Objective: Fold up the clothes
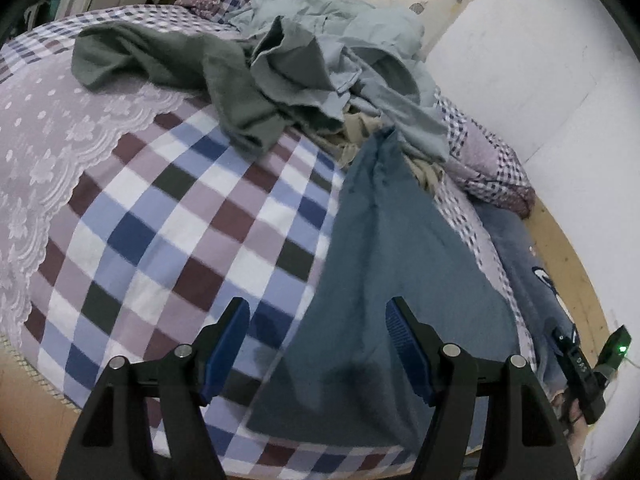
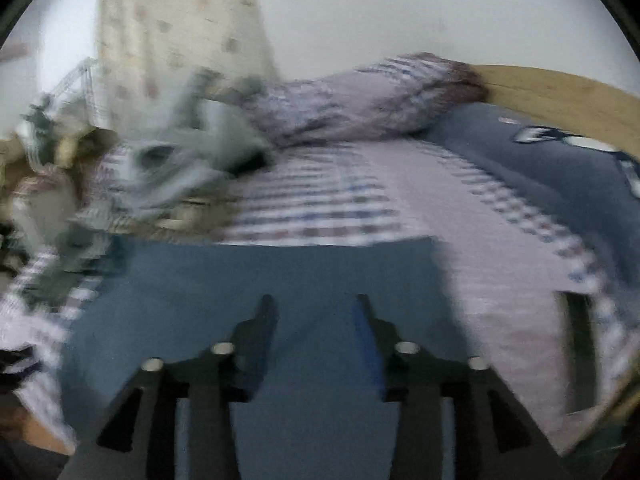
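- Checked bedding in blue, maroon, white and lilac (image 1: pixel 168 216) covers the bed that fills both views, with a lace-edged lilac panel (image 1: pixel 48 152) to its left and a white wall (image 1: pixel 520 80) behind.
- Nearest in the left wrist view, the left gripper (image 1: pixel 318 348) hangs above the bed with its blue-padded fingers (image 1: pixel 226 344) spread wide and nothing between them.
- Just under and ahead of it lies the teal-blue garment (image 1: pixel 384 264), spread flat on the bedding and narrowing toward the pile.
- The right gripper (image 2: pixel 316 332), seen through motion blur, is also spread and empty, over the same teal-blue cloth (image 2: pixel 224 288).
- Right of the garment, a dark blue cloth with a white print (image 2: pixel 532 168) lies along the wooden bed edge (image 2: pixel 560 92).
- Farther back sits a heap of unfolded clothes: an olive-green piece (image 1: pixel 168 64), pale grey-blue ones (image 1: pixel 360 52) and a beige scrap (image 1: pixel 360 132).
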{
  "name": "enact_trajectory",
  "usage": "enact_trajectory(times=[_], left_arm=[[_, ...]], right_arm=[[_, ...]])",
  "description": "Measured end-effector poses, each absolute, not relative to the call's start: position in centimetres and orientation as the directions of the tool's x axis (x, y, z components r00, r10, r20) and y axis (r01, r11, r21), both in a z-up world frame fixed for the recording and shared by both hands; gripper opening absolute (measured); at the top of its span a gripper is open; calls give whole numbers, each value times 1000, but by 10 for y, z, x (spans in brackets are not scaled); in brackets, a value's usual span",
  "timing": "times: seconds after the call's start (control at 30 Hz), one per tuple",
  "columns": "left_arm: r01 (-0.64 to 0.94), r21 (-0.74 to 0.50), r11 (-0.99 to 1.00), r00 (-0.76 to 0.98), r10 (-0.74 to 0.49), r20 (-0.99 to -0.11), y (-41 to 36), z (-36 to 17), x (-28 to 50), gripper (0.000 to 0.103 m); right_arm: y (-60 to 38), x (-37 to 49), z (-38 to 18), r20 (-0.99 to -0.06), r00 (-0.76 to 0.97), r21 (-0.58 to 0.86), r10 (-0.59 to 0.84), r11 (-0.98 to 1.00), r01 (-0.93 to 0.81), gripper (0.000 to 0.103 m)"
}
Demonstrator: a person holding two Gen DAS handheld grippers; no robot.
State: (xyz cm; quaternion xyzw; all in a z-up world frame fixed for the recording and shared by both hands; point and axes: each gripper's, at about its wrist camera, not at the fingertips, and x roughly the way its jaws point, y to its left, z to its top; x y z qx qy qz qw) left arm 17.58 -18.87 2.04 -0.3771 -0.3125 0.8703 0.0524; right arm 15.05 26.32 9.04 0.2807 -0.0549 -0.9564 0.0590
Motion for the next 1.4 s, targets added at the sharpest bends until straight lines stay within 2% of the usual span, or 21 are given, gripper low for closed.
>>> enact_trajectory(times=[0.13, 0.33, 0.4, 0.73, 1.4], left_arm=[[157, -573, -804, -693, 324, -644, -189, 10, 184, 75], [167, -591, -789, -658, 358, -663, -180, -9, 193, 75], [167, -612, -773, -652, 379, -657, -177, -14, 195, 75], [192, -694, -694, -678, 418, -605, -177, -29, 205, 74], [240, -778, -580, -719, 432, -544, -153, -46, 214, 75]], right_arm=[[202, 158, 76, -530, -799, 107, -283, -957, 268, 51], [167, 151, 49, -581, -714, 172, -390, -917, 361, 51], [159, 148, 49, -569, -710, 184, -414, -906, 381, 51], [152, 154, 43, -571, -702, 172, -425, -898, 404, 51], [126, 152, 35, -578, -685, 140, -444, -881, 452, 51]])
